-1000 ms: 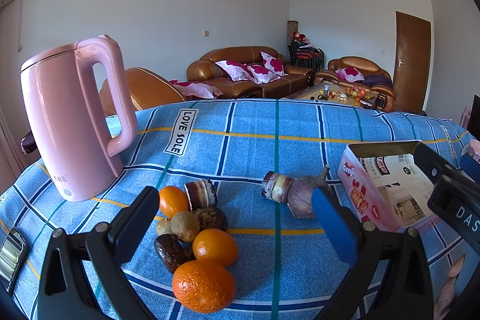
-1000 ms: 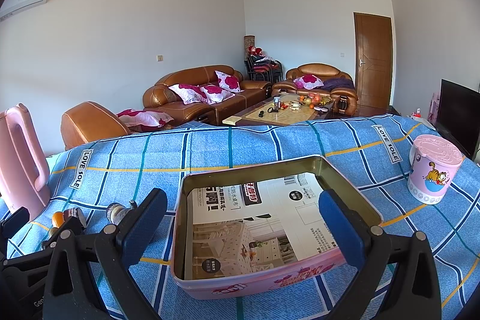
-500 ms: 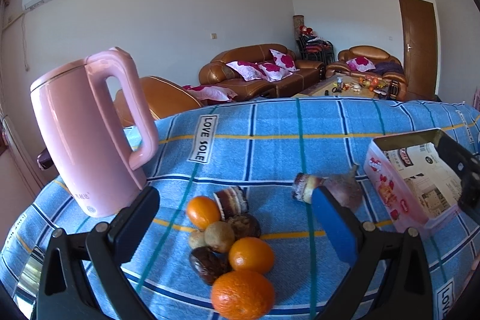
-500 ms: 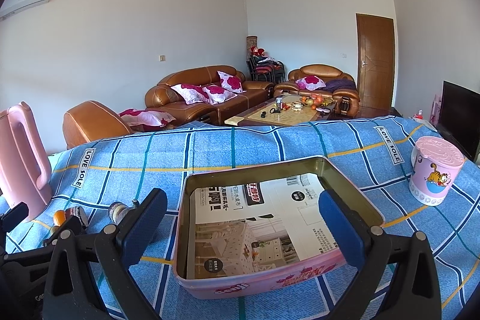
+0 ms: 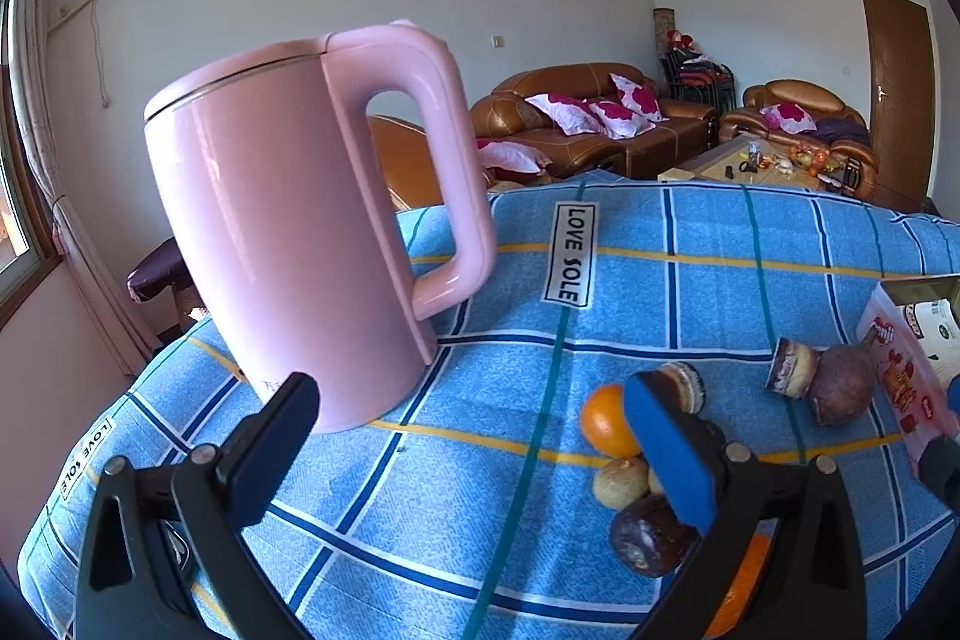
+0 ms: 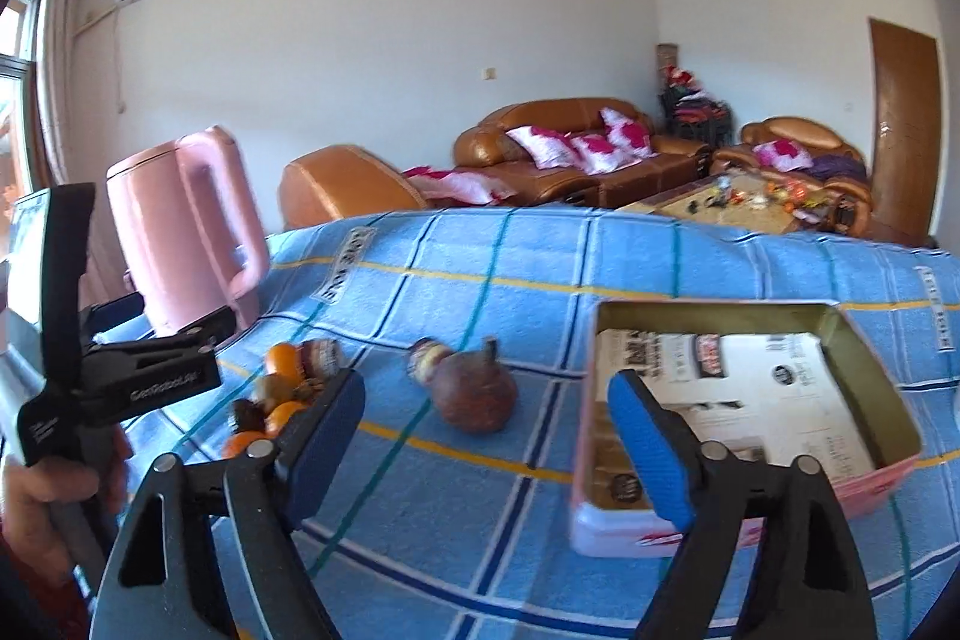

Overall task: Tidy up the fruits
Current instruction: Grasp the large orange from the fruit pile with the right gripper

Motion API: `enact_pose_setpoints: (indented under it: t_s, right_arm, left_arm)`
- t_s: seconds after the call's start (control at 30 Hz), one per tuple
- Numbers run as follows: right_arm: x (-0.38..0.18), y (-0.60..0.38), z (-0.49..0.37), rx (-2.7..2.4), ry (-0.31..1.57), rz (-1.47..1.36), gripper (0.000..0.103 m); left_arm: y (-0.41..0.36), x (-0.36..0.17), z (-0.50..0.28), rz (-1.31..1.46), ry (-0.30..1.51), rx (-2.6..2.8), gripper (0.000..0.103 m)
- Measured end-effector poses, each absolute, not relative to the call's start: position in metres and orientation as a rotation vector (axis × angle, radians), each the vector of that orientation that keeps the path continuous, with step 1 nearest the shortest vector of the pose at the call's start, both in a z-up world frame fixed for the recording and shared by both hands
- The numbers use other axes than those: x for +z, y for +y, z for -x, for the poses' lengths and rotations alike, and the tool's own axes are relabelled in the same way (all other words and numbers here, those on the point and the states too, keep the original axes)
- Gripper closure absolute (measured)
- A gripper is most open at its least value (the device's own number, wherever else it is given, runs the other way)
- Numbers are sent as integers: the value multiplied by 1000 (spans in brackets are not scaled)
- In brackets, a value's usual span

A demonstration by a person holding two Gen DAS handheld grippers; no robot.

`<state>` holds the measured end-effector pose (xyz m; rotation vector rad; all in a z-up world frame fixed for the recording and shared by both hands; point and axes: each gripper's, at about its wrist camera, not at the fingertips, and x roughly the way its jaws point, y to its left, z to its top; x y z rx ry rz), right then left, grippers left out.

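On the blue checked cloth a pile of fruit lies: an orange, a small brown fruit, a dark fruit and a second orange at the bottom edge. A round purple-brown fruit and a cut piece lie apart, nearer the open tin box, which is lined with printed paper. My left gripper stands open over bare cloth between the kettle and the pile. The jaws of my right gripper are closing with nothing between them; the purple-brown fruit lies beyond them.
A tall pink kettle stands close at the left of the table. A hand at the far left of the right wrist view holds the left tool. Brown sofas and a low table stand behind.
Both views have swung left. The kettle now fills the left wrist view and the fruit pile sits to its right. The right gripper's jaws have narrowed, and the box has shifted right.
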<state>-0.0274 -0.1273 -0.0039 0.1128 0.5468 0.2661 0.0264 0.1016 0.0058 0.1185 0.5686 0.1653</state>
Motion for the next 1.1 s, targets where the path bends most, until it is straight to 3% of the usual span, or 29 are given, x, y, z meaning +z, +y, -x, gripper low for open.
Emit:
enact_pose_setpoints:
  t_s: [0.1,0.43,0.57,0.67,1.1]
  right_arm:
    - [-13,-104,23,412,635,-139,35]
    - [-39,-26,18,527,799,31,38]
    - [-46,-18,11,522,845,56,55]
    - [-46,-24,12,532,851,32,56]
    - [-8,-109,36,299,596,18,56]
  left_arm:
    - [109,5,-27,-91,584,163,0]
    - [121,5,-26,-45,599,150,0]
    - [121,4,-27,-29,601,120,0]
    - [118,2,-29,-29,606,111,0]
    - [95,-7,-24,5,675,-195,1]
